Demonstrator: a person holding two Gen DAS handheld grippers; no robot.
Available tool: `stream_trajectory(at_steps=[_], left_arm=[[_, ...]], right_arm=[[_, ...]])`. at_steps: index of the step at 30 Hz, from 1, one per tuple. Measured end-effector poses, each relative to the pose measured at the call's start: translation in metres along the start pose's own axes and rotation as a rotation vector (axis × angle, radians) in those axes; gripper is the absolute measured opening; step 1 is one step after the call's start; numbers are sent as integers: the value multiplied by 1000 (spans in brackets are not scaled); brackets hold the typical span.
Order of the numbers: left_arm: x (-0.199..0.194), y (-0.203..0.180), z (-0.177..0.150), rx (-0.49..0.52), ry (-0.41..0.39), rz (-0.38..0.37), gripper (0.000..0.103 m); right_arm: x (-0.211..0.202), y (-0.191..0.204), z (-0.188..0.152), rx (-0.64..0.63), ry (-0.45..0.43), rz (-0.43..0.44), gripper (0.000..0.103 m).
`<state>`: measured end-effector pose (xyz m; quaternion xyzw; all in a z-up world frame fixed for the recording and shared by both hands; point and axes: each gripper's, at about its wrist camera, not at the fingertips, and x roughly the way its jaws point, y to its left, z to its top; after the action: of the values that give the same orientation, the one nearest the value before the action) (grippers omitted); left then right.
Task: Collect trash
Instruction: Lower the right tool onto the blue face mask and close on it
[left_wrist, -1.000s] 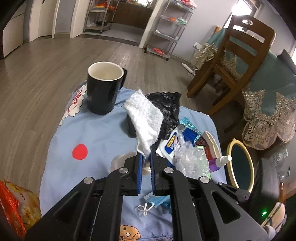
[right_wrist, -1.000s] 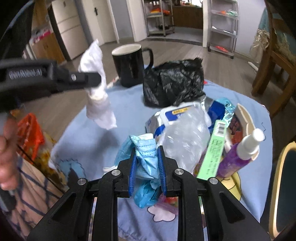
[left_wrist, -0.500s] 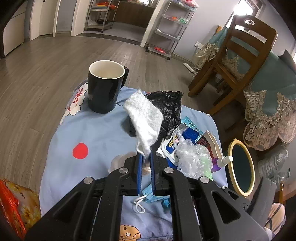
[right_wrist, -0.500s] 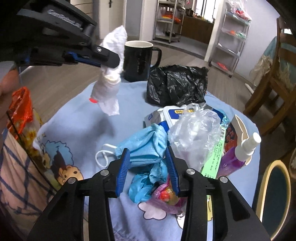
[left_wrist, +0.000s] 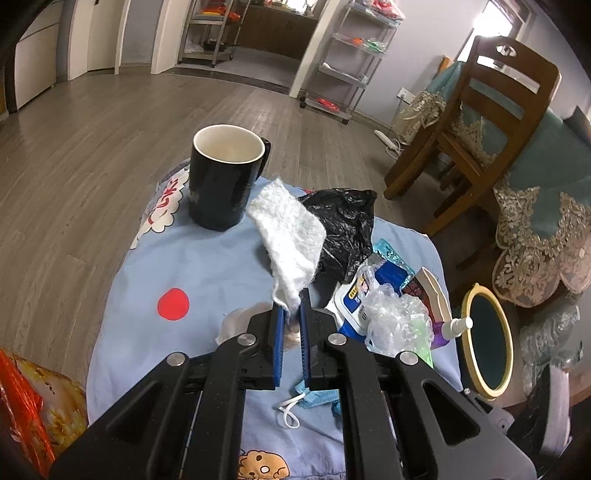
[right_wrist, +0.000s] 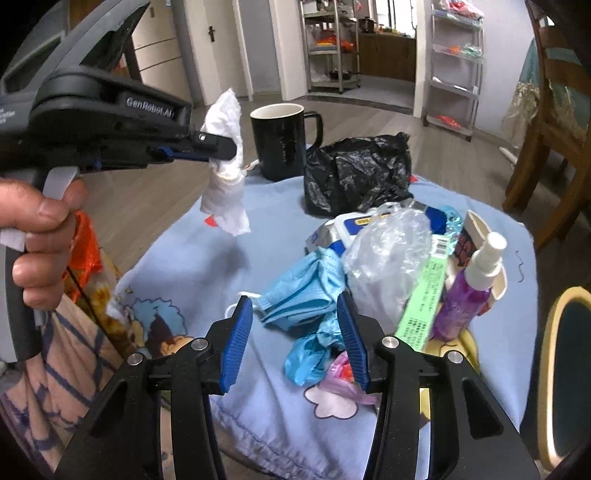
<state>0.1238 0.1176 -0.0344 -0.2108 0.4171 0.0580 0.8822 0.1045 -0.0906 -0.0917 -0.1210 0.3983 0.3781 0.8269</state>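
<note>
Wood-plank flooring surrounds a low table under a pale blue cartoon-print cloth (right_wrist: 236, 266). Nearest, the right gripper (right_wrist: 295, 341) has its blue pads spreading apart, with a crumpled blue face mask (right_wrist: 303, 290) lying loose between them, touched by neither. At its two o'clock stand a clear plastic bag (right_wrist: 388, 251) and a purple spray bottle (right_wrist: 469, 288). At ten o'clock the left gripper (left_wrist: 290, 312) pinches a white tissue (left_wrist: 288, 236) aloft. Beyond sit a black trash bag (right_wrist: 354, 173) and black mug (right_wrist: 282, 142)
</note>
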Motion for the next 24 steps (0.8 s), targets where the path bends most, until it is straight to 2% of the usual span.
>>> stream_trajectory(at_steps=[4,9,17,22,24], left_arm=[[-1,0,1,-3,-3,-7,6],[-1,0,2,-8,-7,-19,6],[-3,2,3,-14,-11,-27,6],[-3,2,3,-16,-12,-28,6],[-4,2,4,-20,-14,-27,6]], right_arm=[[9,1,1,5,17,-3,49],[29,-8,7,70,63,-13,49],[53,-14,27,108,90,-74,49],[61,-11,32,102,105,-65,49],[62,-11,34,131,109,-35,49]])
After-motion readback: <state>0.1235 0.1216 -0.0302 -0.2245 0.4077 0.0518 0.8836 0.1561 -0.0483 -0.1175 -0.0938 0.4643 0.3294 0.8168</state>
